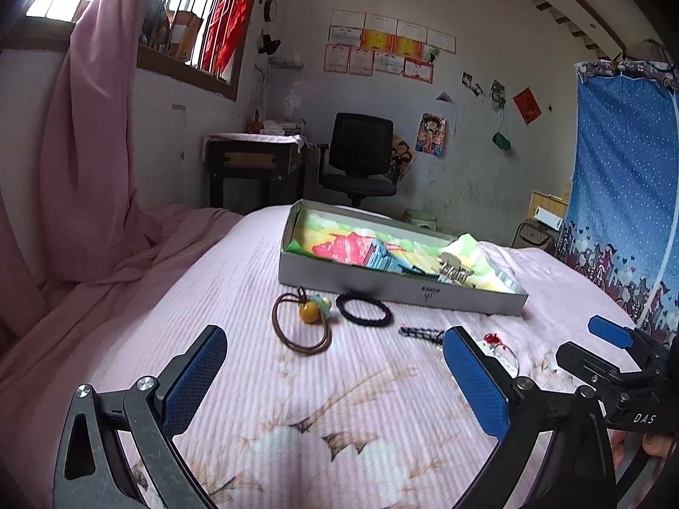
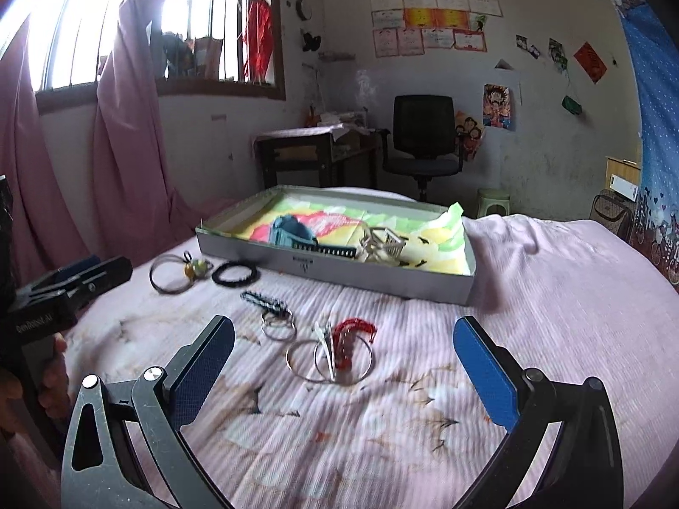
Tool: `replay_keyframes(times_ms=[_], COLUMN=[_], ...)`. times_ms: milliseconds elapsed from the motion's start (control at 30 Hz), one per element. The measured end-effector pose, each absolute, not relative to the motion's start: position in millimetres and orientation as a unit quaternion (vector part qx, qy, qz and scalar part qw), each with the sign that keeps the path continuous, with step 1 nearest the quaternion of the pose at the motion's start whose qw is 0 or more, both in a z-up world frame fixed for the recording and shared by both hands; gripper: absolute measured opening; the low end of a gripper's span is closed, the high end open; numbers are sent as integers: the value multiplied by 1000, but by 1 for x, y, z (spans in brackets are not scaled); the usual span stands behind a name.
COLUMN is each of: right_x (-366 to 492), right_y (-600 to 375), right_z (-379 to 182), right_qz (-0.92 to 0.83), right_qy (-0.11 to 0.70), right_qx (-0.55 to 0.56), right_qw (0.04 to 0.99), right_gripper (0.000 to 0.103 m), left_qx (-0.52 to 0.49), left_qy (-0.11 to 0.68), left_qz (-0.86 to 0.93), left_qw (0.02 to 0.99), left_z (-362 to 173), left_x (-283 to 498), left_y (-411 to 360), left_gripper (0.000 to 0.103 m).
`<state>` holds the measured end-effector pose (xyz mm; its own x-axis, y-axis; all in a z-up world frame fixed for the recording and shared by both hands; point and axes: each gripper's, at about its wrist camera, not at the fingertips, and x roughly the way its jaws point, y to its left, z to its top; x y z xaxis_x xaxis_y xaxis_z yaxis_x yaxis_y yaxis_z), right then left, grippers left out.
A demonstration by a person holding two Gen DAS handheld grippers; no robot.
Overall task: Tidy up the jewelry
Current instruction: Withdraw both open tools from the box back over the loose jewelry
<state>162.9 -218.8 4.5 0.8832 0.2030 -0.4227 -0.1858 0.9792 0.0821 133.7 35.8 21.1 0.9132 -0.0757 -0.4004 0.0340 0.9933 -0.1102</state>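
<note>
— Which hand-held gripper is closer to the loose jewelry on the bed?

— Depends on the piece. The right hand-held gripper points almost straight at the metal hoops with the red bead piece; they lie just ahead, between the lines of its two pads. Both its pads are spread wide and nothing is in them.

— And the left one?

— The left hand-held gripper is released too, pads apart and empty. Ahead of it, slightly to its left, lies the brown cord with the yellow bead, and just beside that the black band.

— The braided keychain?

— The braided keychain lies between the two groups, its long axis running diagonally toward the box. I judge it nearer the right one.

— Where does everything go?

— Into the box, I'd say. It sits beyond all the loose pieces, farther up the bed, already holding a blue clip and a pale claw clip. So any pick means a short carry forward.
</note>
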Motion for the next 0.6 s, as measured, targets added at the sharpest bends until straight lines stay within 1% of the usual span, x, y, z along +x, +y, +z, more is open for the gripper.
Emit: replay_keyframes(times_ms=[300, 600], right_x=[172, 184], right_y=[-216, -217], right_z=[-6, -18], right_qz=[83, 83], right_qy=[262, 301], right_qx=[7, 20], right_qw=[962, 950], right_gripper=[102, 102], left_qx=[-40, -48], left_qy=[271, 312], left_qz=[-29, -29], left_qw=[961, 948], left_z=[6, -7], left_x=[149, 163], left_y=[36, 44], left_gripper=[103, 103])
